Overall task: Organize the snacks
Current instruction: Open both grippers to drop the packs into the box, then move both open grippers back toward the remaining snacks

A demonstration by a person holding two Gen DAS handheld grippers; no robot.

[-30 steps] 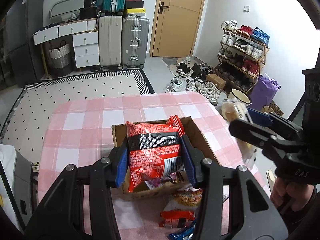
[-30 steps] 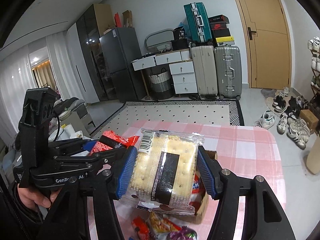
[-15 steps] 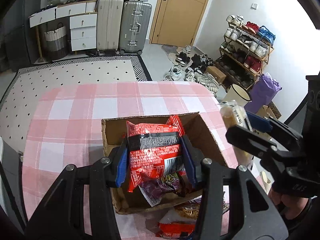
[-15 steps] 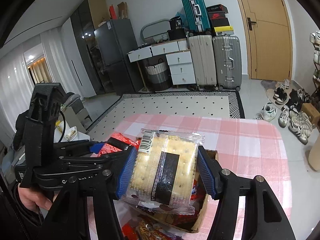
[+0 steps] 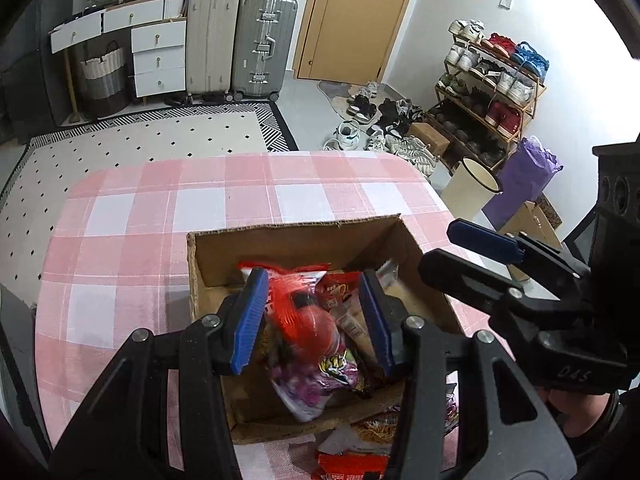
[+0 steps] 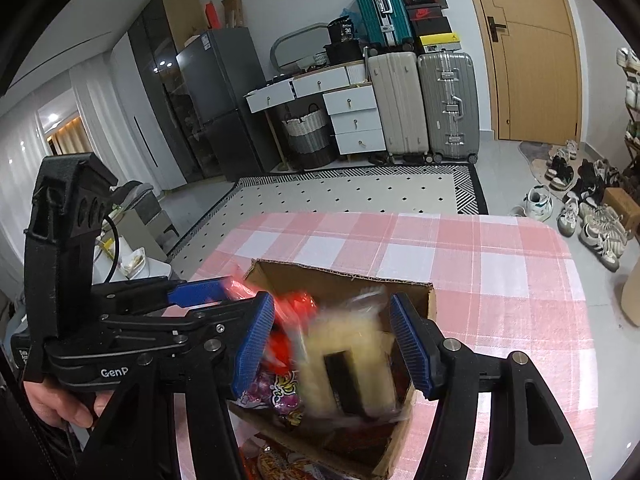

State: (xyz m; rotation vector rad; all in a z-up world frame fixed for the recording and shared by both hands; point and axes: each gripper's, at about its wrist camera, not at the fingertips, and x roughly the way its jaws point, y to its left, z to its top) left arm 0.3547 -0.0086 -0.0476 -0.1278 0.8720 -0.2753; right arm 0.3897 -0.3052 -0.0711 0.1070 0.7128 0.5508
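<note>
An open cardboard box (image 5: 288,244) stands on the pink checked table (image 5: 160,216) and holds several snack packs. My left gripper (image 5: 312,320) is open above the box; a blurred red snack bag (image 5: 304,312) is dropping between its fingers into the box. My right gripper (image 6: 334,344) is open over the box (image 6: 424,300) too; a blurred pale cracker pack (image 6: 352,360) is falling free between its fingers. The right gripper also shows at the right of the left wrist view (image 5: 480,248).
More snack packs (image 5: 352,456) lie on the table in front of the box. Beyond the table are a patterned rug (image 5: 140,144), suitcases (image 5: 236,44), white drawers, a door, a shoe rack (image 5: 492,92) and a bin (image 5: 472,188) by the table's right edge.
Both grippers have come down over the box and opened. The red bag and the cracker pack have been let go and are falling into the box.
</note>
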